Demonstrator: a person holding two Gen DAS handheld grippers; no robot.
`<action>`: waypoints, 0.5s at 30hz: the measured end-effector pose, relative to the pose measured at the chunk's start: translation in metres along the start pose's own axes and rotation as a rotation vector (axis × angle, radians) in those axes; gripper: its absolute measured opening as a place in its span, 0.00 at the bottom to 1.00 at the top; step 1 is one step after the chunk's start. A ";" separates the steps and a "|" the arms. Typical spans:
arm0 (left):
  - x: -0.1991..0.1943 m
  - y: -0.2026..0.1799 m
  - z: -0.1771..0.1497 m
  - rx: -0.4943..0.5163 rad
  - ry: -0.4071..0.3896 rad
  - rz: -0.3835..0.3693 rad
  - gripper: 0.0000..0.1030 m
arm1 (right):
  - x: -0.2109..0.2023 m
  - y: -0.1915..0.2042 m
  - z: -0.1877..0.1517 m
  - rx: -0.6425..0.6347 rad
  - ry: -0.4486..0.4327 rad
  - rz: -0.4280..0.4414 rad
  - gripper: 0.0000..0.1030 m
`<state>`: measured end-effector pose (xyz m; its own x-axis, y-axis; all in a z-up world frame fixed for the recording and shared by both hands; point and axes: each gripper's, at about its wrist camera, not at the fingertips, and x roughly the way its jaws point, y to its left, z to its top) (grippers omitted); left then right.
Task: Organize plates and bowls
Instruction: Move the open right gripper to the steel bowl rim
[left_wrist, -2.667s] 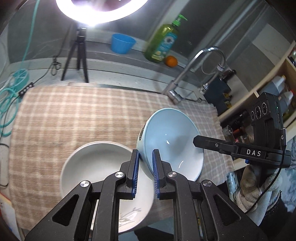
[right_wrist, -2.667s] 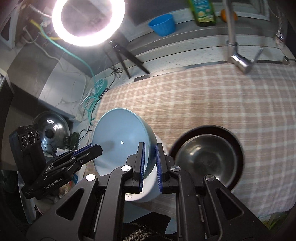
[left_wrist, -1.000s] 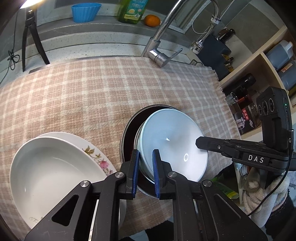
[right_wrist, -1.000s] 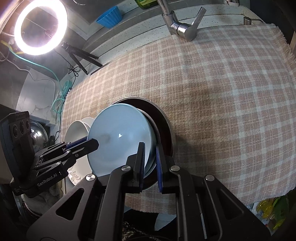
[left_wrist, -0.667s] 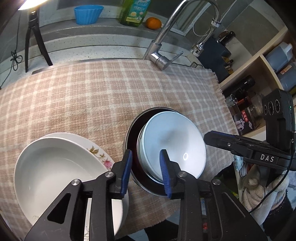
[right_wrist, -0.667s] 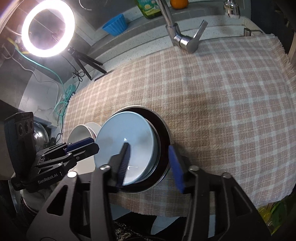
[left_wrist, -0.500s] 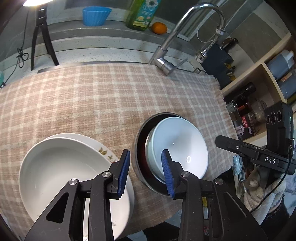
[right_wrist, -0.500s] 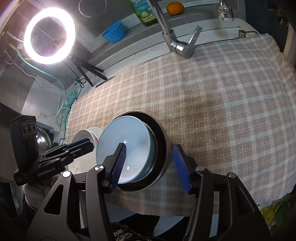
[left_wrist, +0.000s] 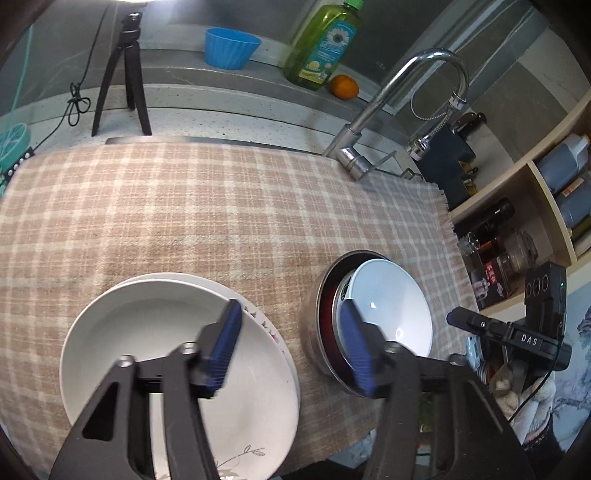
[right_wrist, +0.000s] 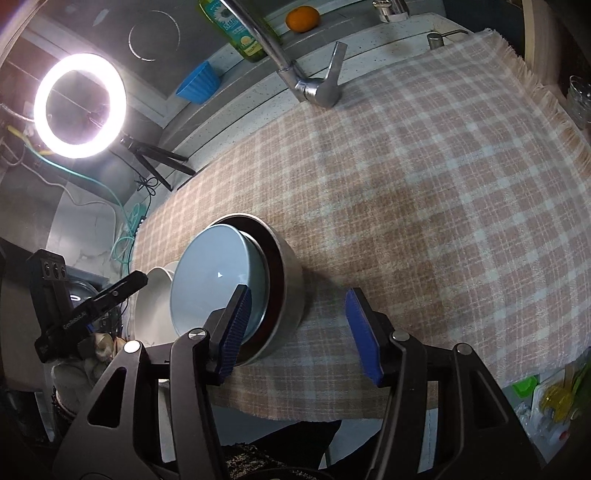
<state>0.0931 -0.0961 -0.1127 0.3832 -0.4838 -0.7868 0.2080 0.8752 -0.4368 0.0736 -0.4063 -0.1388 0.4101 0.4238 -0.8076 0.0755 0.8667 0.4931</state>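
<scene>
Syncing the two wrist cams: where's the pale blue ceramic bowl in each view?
Left wrist view: the pale blue ceramic bowl sits lower right, nested in the round steel bowl, just right of the white plates.
Right wrist view: the same bowl sits left of centre, in the steel bowl, above the left pad.
Shared landmark: the chrome faucet at the checked cloth's far edge.

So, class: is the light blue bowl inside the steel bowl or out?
Inside: the light blue bowl sits nested within the steel bowl rim.
</scene>
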 end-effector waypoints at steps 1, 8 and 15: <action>0.001 0.001 0.000 -0.001 0.003 0.003 0.55 | 0.001 -0.001 -0.001 0.005 -0.001 0.001 0.54; 0.016 -0.001 -0.002 0.007 0.100 0.015 0.55 | 0.008 -0.005 -0.005 0.033 0.010 0.018 0.54; 0.028 -0.005 -0.001 0.032 0.128 0.016 0.46 | 0.017 -0.005 -0.011 0.057 0.025 0.041 0.54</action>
<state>0.1019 -0.1137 -0.1328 0.2692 -0.4644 -0.8437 0.2323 0.8815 -0.4111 0.0698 -0.4008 -0.1585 0.3911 0.4655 -0.7940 0.1108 0.8326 0.5427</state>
